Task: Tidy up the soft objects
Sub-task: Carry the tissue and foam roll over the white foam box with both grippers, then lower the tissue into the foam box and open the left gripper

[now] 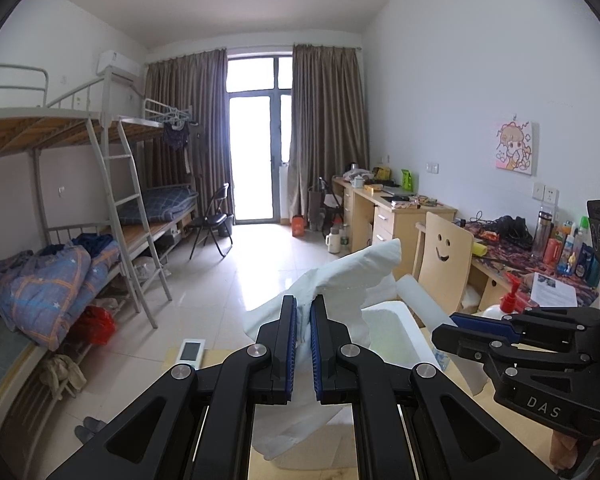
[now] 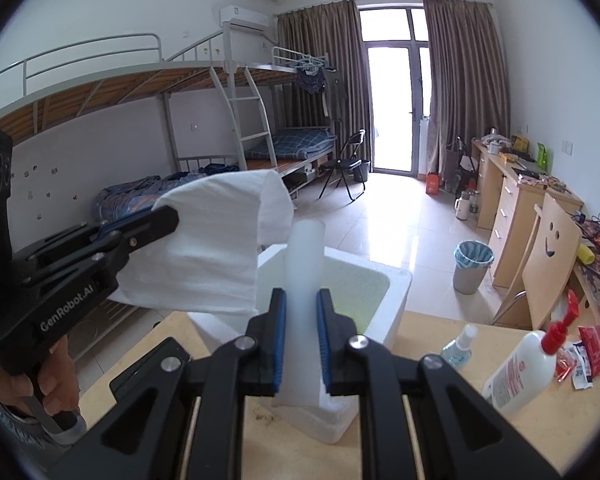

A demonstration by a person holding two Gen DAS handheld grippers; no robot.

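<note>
The left gripper [image 1: 303,308] pinches a white cloth [image 1: 352,276] between its 2 blue pads, held above the white foam box [image 2: 384,280]. The right gripper [image 2: 301,304] clamps a translucent foam sheet [image 2: 304,256] upright over that box. Its body reads "DAS"; the left's reads "GenRobot.AI".

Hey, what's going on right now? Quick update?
Left gripper shut on white cloth. Right gripper shut on foam sheet, above foam box. Nothing blocking.
</note>
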